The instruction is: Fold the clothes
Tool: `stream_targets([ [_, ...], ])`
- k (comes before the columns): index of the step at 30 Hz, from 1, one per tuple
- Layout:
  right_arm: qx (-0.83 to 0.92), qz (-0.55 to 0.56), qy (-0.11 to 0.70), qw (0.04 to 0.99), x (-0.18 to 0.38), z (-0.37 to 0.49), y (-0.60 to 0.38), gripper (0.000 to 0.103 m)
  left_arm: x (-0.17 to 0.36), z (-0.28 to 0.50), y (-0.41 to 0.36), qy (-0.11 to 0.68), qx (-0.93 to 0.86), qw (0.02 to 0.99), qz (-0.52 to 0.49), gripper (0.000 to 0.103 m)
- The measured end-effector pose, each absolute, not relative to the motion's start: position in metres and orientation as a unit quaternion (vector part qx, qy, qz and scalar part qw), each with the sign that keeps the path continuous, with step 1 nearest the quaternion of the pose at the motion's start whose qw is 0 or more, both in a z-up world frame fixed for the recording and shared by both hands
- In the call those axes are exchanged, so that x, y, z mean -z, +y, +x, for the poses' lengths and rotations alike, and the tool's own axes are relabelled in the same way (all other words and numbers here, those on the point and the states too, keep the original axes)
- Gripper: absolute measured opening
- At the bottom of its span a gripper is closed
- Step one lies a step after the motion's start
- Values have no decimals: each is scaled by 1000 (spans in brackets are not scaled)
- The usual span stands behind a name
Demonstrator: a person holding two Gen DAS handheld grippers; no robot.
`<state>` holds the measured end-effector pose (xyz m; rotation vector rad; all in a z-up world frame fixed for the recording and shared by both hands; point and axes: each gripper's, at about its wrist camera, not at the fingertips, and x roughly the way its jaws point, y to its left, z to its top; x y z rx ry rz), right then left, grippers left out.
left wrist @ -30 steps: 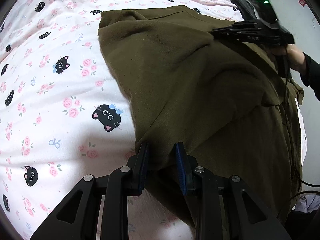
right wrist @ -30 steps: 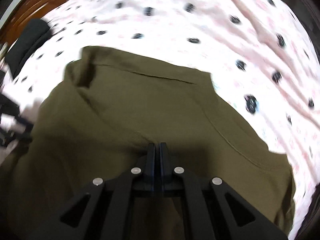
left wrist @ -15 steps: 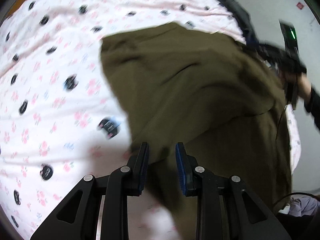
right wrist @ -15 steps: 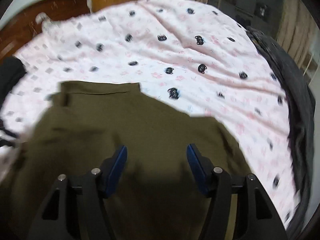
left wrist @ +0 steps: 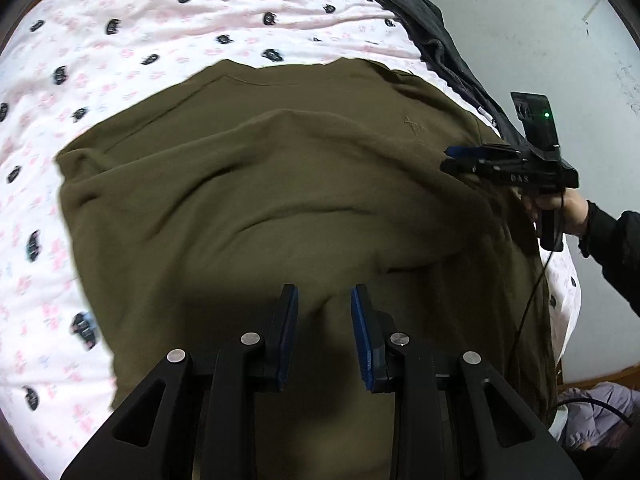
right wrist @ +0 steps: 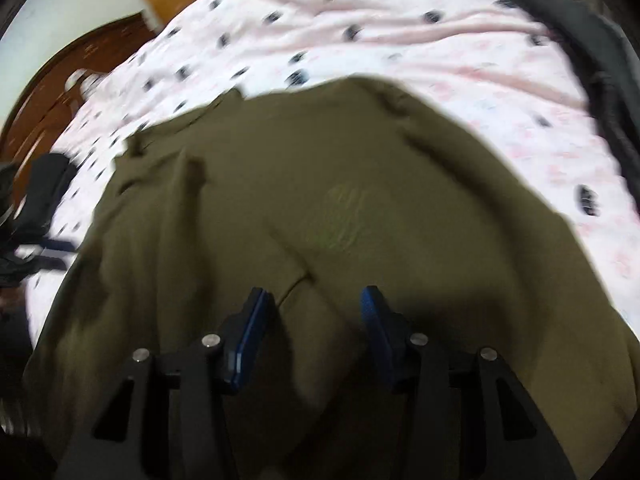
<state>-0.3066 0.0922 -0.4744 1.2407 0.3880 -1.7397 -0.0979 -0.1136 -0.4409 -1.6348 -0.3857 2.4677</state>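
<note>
Lying under both grippers' fingers (left wrist: 289, 320) — olive sweatshirt (left wrist: 280, 200).

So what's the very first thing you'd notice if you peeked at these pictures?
A big olive-green sweatshirt fills the middle, spread out over a pink bedsheet dotted with little black cat faces and roses. The left tongs sit low in front above the cloth, pads apart. At the right edge a hand holds the right tongs with a tiny green light glowing on top.
</note>
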Motion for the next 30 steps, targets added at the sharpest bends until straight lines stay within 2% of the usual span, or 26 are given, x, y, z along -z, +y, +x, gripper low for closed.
stream_targets([
  [2,695,497,206,476,476,-303,83,12,449,-94,-113,-128,-813,77,-563,24],
  [4,702,480,236,469,472,-303,80,11,458,-87,-110,-121,-802,74,-581,24],
  [6,718,477,223,456,469,-313,81,11,465,-86,-104,-108,-792,69,-597,24],
  [7,724,471,227,450,470,-313,81,13,467,-86,-99,-97,-787,63,-606,24],
  [8,730,465,233,444,470,-311,81,20,467,-87,-95,-93,-784,59,-610,24],
  [9,735,458,240,439,471,-310,81,35,465,-87,-92,-94,-783,58,-612,24],
  [11,754,444,222,430,462,-309,95,51,456,-91,-81,-104,-785,62,-607,24],
  [13,779,432,167,422,444,-307,125,58,442,-101,-62,-104,-791,76,-598,24],
  [18,834,429,50,344,408,-303,254,68,417,-140,2,-103,-798,127,-580,24],
  [27,901,428,16,72,401,-303,543,69,410,-201,131,-48,-795,216,-565,25],
  [30,903,426,-17,51,415,-313,603,69,416,-217,158,-30,-790,218,-572,25],
])
